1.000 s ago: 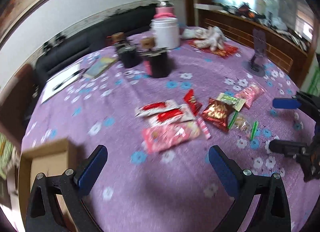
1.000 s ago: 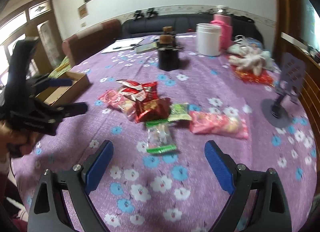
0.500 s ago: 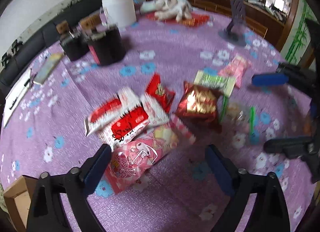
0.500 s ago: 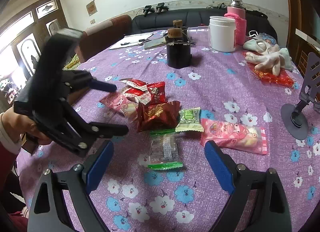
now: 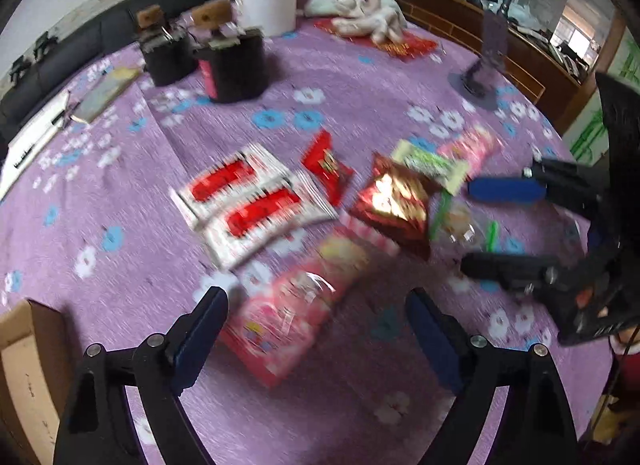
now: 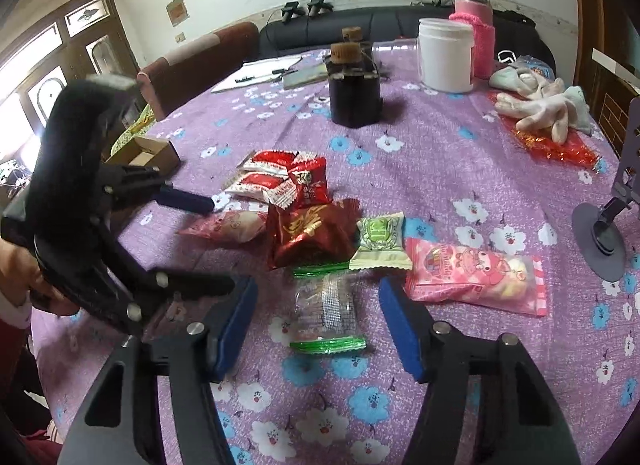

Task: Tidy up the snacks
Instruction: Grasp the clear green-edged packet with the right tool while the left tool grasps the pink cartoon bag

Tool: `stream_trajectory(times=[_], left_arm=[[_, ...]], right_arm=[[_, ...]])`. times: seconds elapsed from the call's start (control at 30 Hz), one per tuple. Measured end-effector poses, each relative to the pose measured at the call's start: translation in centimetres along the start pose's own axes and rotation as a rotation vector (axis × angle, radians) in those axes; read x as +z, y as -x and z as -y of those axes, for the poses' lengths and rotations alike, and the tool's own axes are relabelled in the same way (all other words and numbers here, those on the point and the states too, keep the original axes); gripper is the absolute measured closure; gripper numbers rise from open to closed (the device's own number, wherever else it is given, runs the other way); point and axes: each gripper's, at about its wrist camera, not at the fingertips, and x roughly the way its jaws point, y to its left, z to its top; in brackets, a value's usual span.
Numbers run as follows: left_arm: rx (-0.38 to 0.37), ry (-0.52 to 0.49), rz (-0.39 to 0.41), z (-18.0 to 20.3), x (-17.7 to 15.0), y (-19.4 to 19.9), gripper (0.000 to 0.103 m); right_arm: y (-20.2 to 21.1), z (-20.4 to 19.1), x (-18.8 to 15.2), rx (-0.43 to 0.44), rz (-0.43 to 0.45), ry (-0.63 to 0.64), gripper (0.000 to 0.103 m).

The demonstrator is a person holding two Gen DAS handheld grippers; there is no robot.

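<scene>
Several snack packets lie together on the purple flowered tablecloth (image 6: 420,153). My left gripper (image 5: 316,313) is open, its fingers on either side of the near end of a pink packet (image 5: 296,305). Beyond it lie two white-and-red packets (image 5: 248,201), a small red packet (image 5: 326,171) and a shiny red bag (image 5: 394,205). My right gripper (image 6: 316,317) is open, its fingers on either side of a clear packet with green ends (image 6: 326,309). A green-and-white packet (image 6: 380,243) and a second pink packet (image 6: 476,275) lie just beyond. The left gripper also shows in the right wrist view (image 6: 200,243).
A cardboard box (image 5: 24,377) stands at the table's left edge, also seen in the right wrist view (image 6: 148,153). Dark jars (image 6: 354,89), a white tub (image 6: 446,55), a pink flask (image 6: 472,21), gloves (image 6: 540,105) and a phone stand (image 6: 608,233) stand further back.
Both grippers have moved closer to the snacks. The left now straddles the pink packet; the right has dropped over the clear green-ended packet.
</scene>
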Motion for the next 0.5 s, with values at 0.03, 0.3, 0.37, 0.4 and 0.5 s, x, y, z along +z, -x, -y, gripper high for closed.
stream_trajectory(times=[0.03,0.3,0.37,0.4,0.5], left_arm=[[-0.009,-0.001,0.002,-0.1,0.2,0.0,0.01],[-0.031,-0.082,-0.034,1.0,0.4,-1.2,0.015],[-0.036,-0.088,-0.031,1.1,0.4,-1.0,0.026],[-0.038,-0.089,-0.029,1.1,0.4,-0.9,0.037],[-0.047,-0.059,-0.031,0.4,0.5,-0.5,0.065]], right_arm=[[-0.3,-0.1,0.0,-0.008,-0.009,0.002,0.041],[-1.5,-0.5,0.0,-0.049,-0.043,0.019,0.049],[-1.7,-0.8,0.0,-0.061,-0.047,0.033,0.055],[-1.8,-1.0,0.1,-0.077,-0.049,0.044,0.059],[-1.8,-1.2,0.1,-0.104,-0.052,0.06,0.07]])
